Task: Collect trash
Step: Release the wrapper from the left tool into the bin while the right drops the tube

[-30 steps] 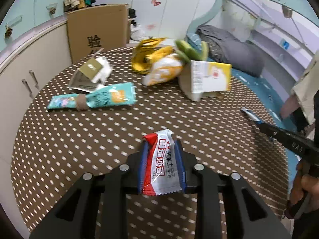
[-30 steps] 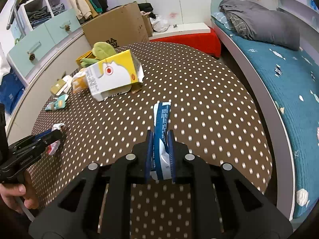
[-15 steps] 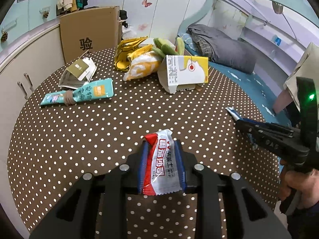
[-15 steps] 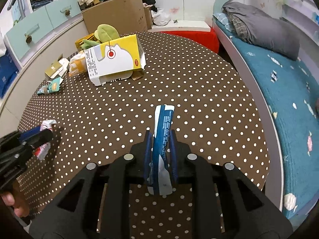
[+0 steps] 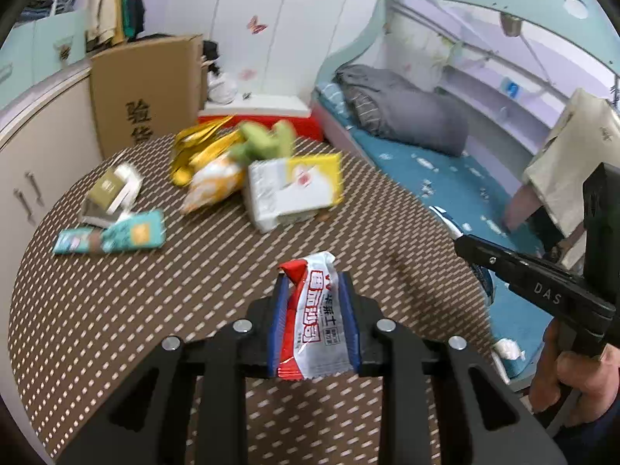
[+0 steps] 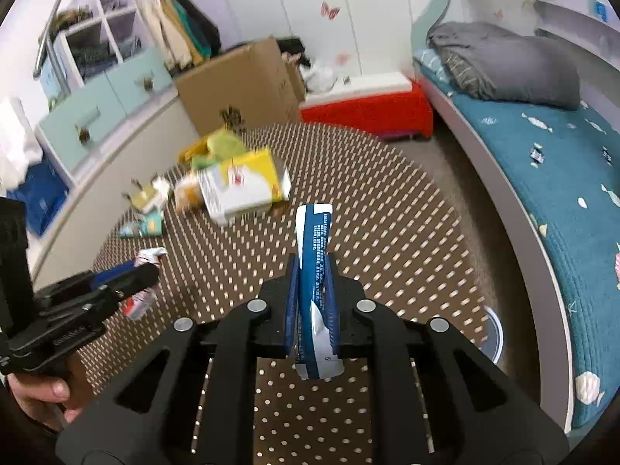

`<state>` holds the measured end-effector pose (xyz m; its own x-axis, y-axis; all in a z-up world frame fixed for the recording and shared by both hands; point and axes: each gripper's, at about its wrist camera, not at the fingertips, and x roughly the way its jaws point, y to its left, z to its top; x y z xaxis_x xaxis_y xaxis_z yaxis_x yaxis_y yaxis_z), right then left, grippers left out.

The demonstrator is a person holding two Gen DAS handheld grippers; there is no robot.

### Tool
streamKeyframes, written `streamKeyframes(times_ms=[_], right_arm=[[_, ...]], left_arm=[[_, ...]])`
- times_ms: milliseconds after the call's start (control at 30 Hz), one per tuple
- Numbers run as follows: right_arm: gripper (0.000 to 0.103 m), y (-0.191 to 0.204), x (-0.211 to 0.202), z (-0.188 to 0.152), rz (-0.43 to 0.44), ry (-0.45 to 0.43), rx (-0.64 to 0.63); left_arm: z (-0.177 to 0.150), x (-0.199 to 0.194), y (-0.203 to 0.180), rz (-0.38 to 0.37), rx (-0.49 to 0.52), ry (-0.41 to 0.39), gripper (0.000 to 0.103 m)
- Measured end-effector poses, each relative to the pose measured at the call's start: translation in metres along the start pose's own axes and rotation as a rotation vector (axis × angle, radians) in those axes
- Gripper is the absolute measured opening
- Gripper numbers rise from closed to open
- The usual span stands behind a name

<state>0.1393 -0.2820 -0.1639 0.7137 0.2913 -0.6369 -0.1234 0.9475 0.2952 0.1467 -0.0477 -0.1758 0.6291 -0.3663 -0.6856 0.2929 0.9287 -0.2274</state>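
Wrappers fill both grippers. The left gripper [image 5: 314, 321] has its jaws clenched on a red-and-white snack wrapper [image 5: 316, 325], long axis pointing forward along the fingers. The right gripper [image 6: 312, 310] pinches a blue wrapper [image 6: 314, 271] edge-on, likewise pointing forward over the dotted counter [image 6: 387, 232].

Heads up, the litter pile at the far side of your tabletop [image 5: 116, 310] is smeared with motion blur in both views: the yellow-and-white carton [image 5: 294, 190] has print you can't read, and the green thing [image 5: 263, 141] behind it is just a smudge. The teal packet [image 5: 116, 232] and small olive box [image 5: 110, 188] are too soft to make out any label. In your left claw [image 5: 314, 325], the pads cover both side edges of the red-and-white wrapper [image 5: 316, 321]. Your right claw [image 6: 312, 310] hides the middle of the blue wrapper [image 6: 314, 248]. Your hand [image 5: 573, 372] on the right handle gets cut off by the frame edge.
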Motion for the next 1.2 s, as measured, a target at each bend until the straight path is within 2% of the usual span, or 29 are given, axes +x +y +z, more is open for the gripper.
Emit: streamKeyframes(times_ms=[300, 533, 867, 1033, 1200], right_arm=[[0.013, -0.048, -0.06, 0.027, -0.027, -0.146, 0.094], [0.013, -0.116, -0.086, 0.032, -0.131, -0.208, 0.22], [0.013, -0.212, -0.066, 0.008, -0.214, -0.156, 0.421], [0.013, -0.242, -0.045, -0.007, -0.224, -0.114, 0.489], [0.014, -0.265, -0.022, -0.02, -0.221, -0.075, 0.546]], left_arm=[[0.041, 0.007, -0.065, -0.104, 0.098, -0.05, 0.026], [0.061, 0.027, -0.134, -0.212, 0.189, -0.046, 0.026], [0.067, 0.097, -0.221, -0.299, 0.275, 0.074, 0.026], [0.061, 0.138, -0.256, -0.308, 0.32, 0.158, 0.026], [0.052, 0.185, -0.275, -0.294, 0.331, 0.245, 0.026]])
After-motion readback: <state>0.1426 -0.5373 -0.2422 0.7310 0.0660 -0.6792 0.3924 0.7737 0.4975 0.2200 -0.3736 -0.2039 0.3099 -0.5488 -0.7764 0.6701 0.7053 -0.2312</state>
